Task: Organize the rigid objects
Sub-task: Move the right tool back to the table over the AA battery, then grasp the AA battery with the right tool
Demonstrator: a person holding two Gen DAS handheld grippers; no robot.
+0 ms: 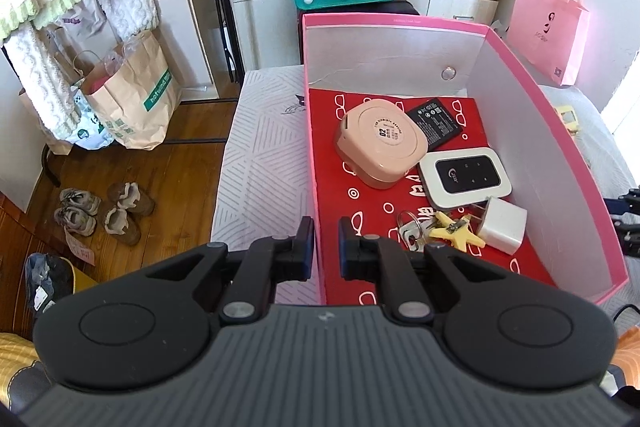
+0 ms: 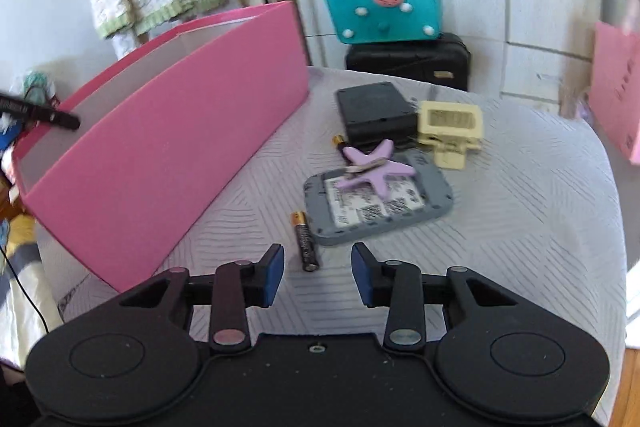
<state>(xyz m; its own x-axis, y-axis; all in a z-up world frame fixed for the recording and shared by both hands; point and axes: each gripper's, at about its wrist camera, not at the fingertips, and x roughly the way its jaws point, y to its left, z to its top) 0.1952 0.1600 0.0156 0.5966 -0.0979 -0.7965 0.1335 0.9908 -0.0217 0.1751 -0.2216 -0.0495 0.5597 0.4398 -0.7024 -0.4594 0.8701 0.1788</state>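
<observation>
1. The pink box (image 1: 520, 155) fills the centre and right of the left wrist view; in the right wrist view its outer wall runs from lower left to upper centre.
2. Already lying on its red floor: a peach round case (image 1: 380, 143), a black battery pack (image 1: 436, 121), a white pocket router (image 1: 466, 177), a white charger plug (image 1: 502, 229) and keys with a yellow star tag (image 1: 448, 231).
3. Left to sort, by my reckoning, on the bed (image 2: 520, 227) beside the box: an AA battery (image 2: 305, 241), a grey router shell (image 2: 380, 203) with a purple star clip (image 2: 376, 165) lying on it, a second battery (image 2: 339, 142), a dark case (image 2: 376, 111) and a cream clip (image 2: 450, 131).
4. The right gripper (image 2: 318, 273) hangs low over the AA battery, jaws partly open, holding nothing.
5. The left gripper (image 1: 326, 247) is nearly shut around the box's near wall; whether the pads actually pinch it is hard to say.
6. Only the left view shows the box's contents; only the right shows most of the loose pile.
</observation>
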